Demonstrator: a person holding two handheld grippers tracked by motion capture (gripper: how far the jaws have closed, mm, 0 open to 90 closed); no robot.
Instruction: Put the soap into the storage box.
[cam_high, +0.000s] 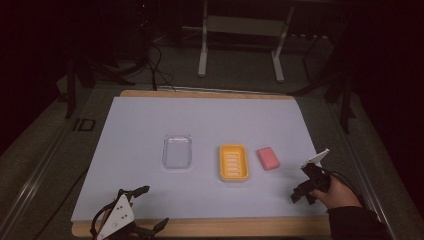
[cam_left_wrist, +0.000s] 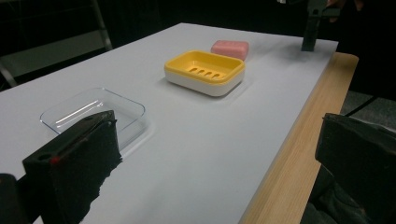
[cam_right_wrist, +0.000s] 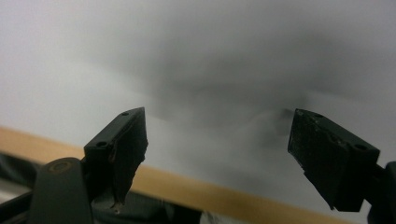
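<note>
At the near left edge of the bench (cam_high: 150, 120), the left claw (cam_high: 145, 207) is held low over the wooden border, its jaws spread wide apart with nothing between them. At the near right, the right claw (cam_high: 301, 194) is held in a hand (cam_high: 340, 192) just above the white sheet (cam_high: 210, 115), its jaws apart and empty; only bare sheet and the wooden edge are seen between them in the right gripper view.

A little farther in and slightly left of the right claw, the pink soap bar (cam_high: 268, 158) is lying flat on the sheet, near that claw but not touched by it. Just left of the soap, the yellow soap dish (cam_high: 234, 162) is set, close beside it but apart. Farther left, a clear plastic tray (cam_high: 177, 151) is placed, well apart from both claws.
</note>
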